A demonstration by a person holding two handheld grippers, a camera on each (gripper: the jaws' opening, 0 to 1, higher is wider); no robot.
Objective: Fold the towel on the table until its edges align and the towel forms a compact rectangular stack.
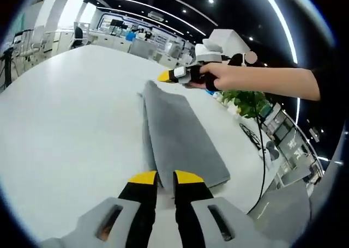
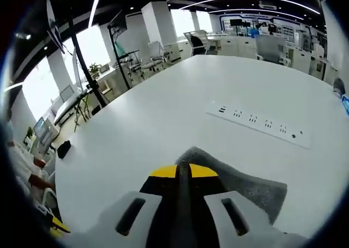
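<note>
White worktop (image 1: 60, 117) carries the grey towel (image 1: 180, 139), folded into a long strip. The right gripper (image 2: 184, 171) is clenched on its far corner; the left gripper (image 1: 161, 177), slightly parted, straddles its near edge.

Long ceiling lights (image 1: 283, 24) shine brightly, and the white counter (image 1: 71, 112) glows with soft glare. Far from the counter, desks look blurry, and straight lines bend near the edges.
</note>
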